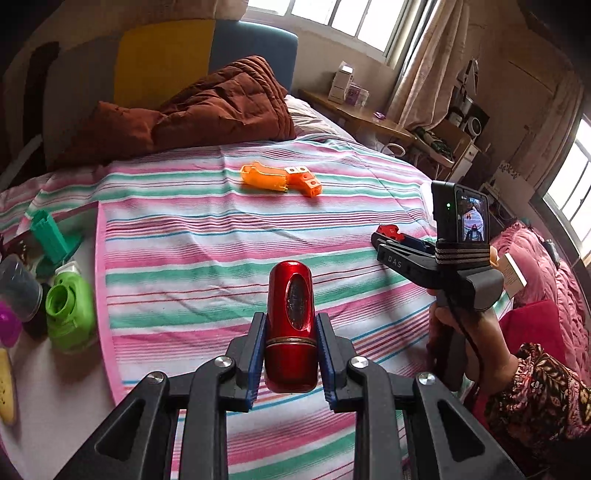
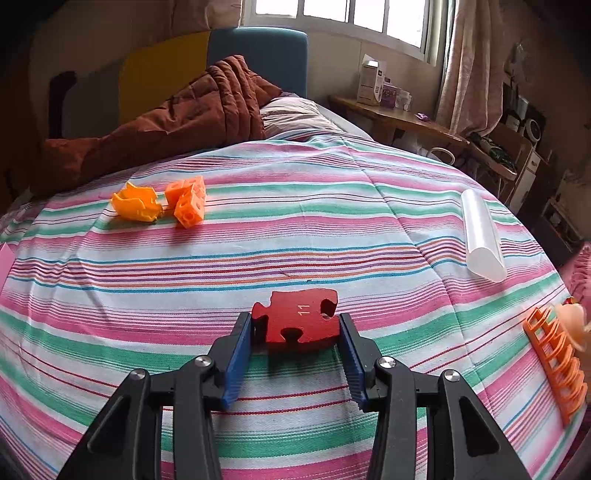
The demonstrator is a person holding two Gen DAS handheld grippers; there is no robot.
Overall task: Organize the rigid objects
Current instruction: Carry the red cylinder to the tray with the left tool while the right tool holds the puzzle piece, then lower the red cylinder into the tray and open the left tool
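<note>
While the left gripper (image 1: 290,363) carries the red canister (image 1: 291,328) above the striped bedspread (image 1: 177,258), the right gripper (image 2: 295,350) clamps the red puzzle piece (image 2: 301,319) there; both probably need grouping by colour next.

Glossy red capsule-shaped case (image 1: 291,328) upright between blue pads, red puzzle piece (image 2: 300,321) numbered 11, held flat

A striped bedspread (image 2: 295,240) covers the bed; a rumpled brown quilt (image 1: 207,107) lies heaped against the blue headboard (image 2: 258,55); boxes (image 2: 371,83) stand on a wooden desk (image 2: 399,118) beside curtained windows (image 2: 332,14).
</note>
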